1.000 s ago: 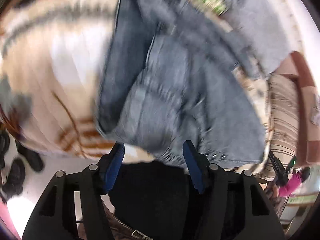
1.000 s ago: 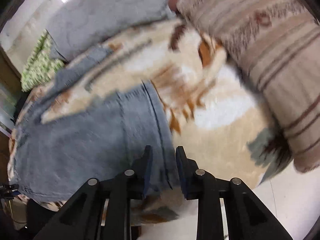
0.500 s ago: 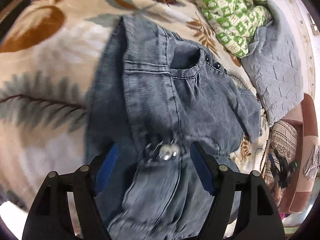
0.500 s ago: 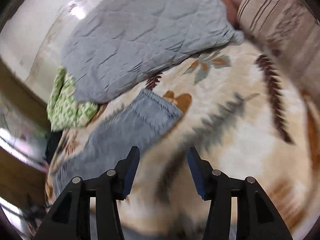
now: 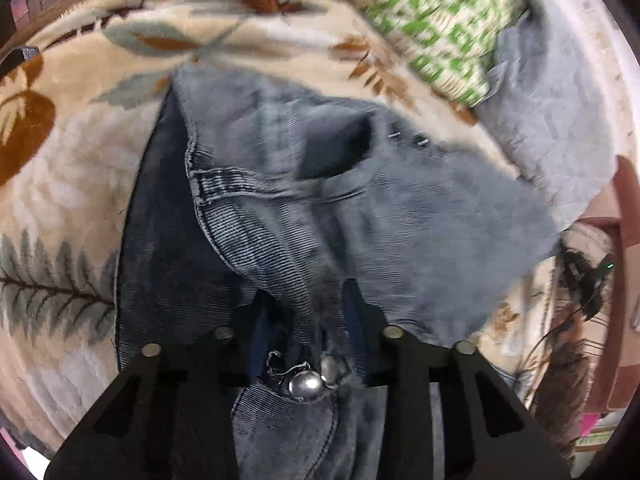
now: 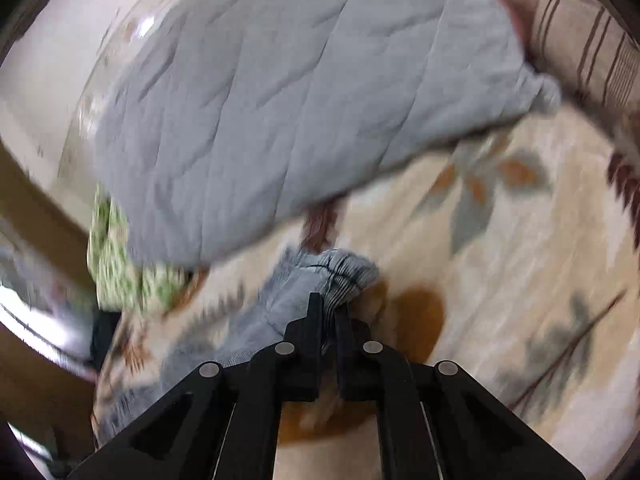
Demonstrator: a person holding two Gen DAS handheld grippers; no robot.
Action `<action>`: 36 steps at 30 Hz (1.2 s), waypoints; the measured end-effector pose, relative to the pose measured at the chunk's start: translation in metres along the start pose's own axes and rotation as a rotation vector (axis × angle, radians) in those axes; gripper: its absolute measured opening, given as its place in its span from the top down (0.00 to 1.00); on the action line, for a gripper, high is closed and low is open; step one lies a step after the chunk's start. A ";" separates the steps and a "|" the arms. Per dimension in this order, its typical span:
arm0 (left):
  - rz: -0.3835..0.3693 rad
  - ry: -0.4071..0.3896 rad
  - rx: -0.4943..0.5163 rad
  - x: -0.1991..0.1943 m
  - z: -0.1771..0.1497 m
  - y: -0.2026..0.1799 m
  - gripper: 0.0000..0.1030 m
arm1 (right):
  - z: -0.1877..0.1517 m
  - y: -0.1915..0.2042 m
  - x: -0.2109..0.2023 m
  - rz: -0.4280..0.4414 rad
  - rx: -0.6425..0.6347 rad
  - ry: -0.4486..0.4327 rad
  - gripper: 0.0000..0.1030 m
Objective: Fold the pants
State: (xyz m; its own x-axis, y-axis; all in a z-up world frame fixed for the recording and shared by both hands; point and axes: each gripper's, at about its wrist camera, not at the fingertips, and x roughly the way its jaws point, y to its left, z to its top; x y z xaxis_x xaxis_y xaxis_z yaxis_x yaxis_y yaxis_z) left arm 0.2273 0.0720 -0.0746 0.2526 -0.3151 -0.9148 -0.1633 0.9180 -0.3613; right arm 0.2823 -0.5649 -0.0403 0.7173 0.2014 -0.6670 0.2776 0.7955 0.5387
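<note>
Up close, in the left wrist view, the pants point(image 5: 304, 200), grey-blue corduroy, filled the middle of the frame, spread on a cream blanket point(image 5: 68, 184) printed with brown and grey leaves. The left gripper point(image 5: 308, 308) stood at the lower centre with a bunched ridge of the waistband between its jaws, which were closing on the cloth; the pads already pressed the fold. A metal button point(image 5: 306, 385) hung just below the pinched fold, between the black arms. A green-and-white patterned cloth point(image 5: 436, 20) lay at the upper right, touching a grey quilt point(image 5: 560, 120) on the right edge, and the quilt's edge lay just beside the far hip of the pants. Dark cables and clutter point(image 5: 580, 280) sat at the right, off the blanket, too blurred to name.

Over in the right wrist view, the right gripper point(image 6: 329, 316) sat at the lower centre, clenched tight on the gathered hem of a pant leg point(image 6: 336, 276), whose cloth puckered above the fingertips and trailed to the lower left. The grey quilt point(image 6: 280, 100) covered the upper half, its lower edge near the hem. The green patterned cloth point(image 6: 120, 268) showed at the left, partly under the quilt. A striped cushion point(image 6: 588, 40) filled the upper right corner, beside the quilt. The leaf-print blanket point(image 6: 520, 280) spread across the right.
</note>
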 end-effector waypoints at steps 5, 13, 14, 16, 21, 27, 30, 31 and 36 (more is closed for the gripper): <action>0.048 0.010 0.017 0.011 0.000 -0.004 0.75 | -0.009 -0.016 0.047 -0.165 -0.035 0.146 0.95; 0.016 -0.066 -0.010 -0.045 0.012 0.021 0.62 | 0.001 -0.027 0.006 -0.159 -0.007 0.082 0.67; 0.019 -0.088 -0.021 -0.051 0.020 0.024 0.56 | 0.011 -0.024 -0.005 -0.149 -0.018 0.046 0.61; 0.016 -0.098 -0.044 -0.050 0.035 0.028 0.43 | 0.024 -0.012 -0.005 -0.124 -0.048 0.044 0.40; 0.012 -0.004 -0.075 -0.016 0.065 0.023 0.43 | 0.034 0.028 0.048 -0.114 -0.176 0.158 0.37; 0.027 0.083 -0.017 0.002 0.066 0.012 0.43 | 0.032 0.064 0.120 -0.091 -0.296 0.298 0.34; 0.033 0.080 0.002 0.002 0.066 0.009 0.43 | 0.013 0.087 0.136 -0.223 -0.504 0.334 0.54; 0.030 0.073 0.002 0.000 0.066 0.009 0.43 | 0.010 0.094 0.135 -0.263 -0.563 0.312 0.87; 0.057 0.010 -0.001 -0.001 0.074 0.009 0.43 | 0.042 0.095 0.096 -0.253 -0.464 0.078 0.93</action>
State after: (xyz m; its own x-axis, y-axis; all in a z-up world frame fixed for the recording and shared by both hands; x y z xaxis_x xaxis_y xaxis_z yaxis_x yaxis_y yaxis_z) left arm 0.2968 0.0982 -0.0636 0.2336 -0.2647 -0.9356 -0.1782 0.9343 -0.3088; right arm 0.4042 -0.4941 -0.0321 0.6100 -0.0019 -0.7924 0.1117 0.9902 0.0836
